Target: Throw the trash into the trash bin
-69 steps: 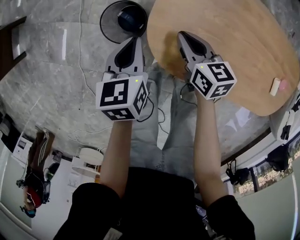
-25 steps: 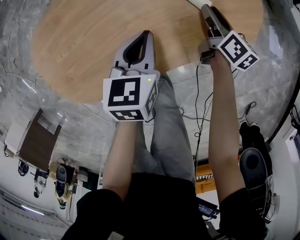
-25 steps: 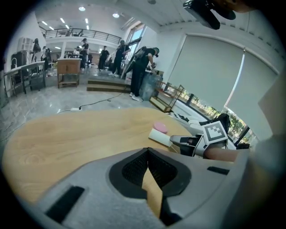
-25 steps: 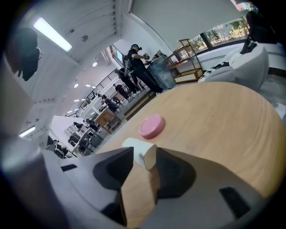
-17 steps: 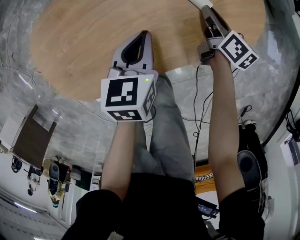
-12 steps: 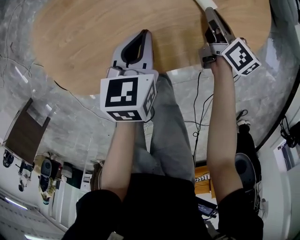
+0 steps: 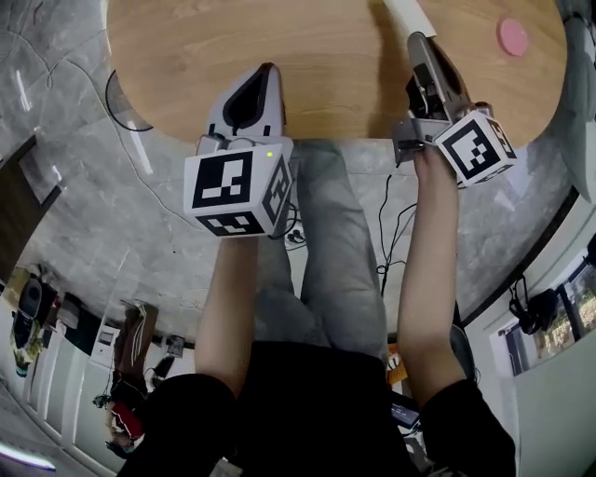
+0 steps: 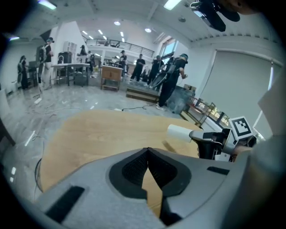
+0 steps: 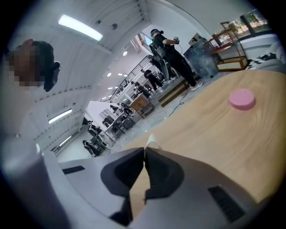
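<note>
Both pairs of tongs have swung across the round wooden surface [image 7: 326, 56] since a moment ago, and a pink disc [image 7: 512, 35] has come into sight near its far right edge. The right tongs [image 7: 416, 37], which have just been closing, pinch a white rolled piece of trash [image 7: 408, 13] at their tips; it sticks out beyond them, over the wood. The left tongs [image 7: 268, 67] are pressed together with nothing between them. Bare wood lies between the two pairs. The surface's near edge runs under both. The disc sits well apart from the trash. Cables [image 7: 386, 233] trail over the grey marble floor [image 7: 121, 205] below.
</note>
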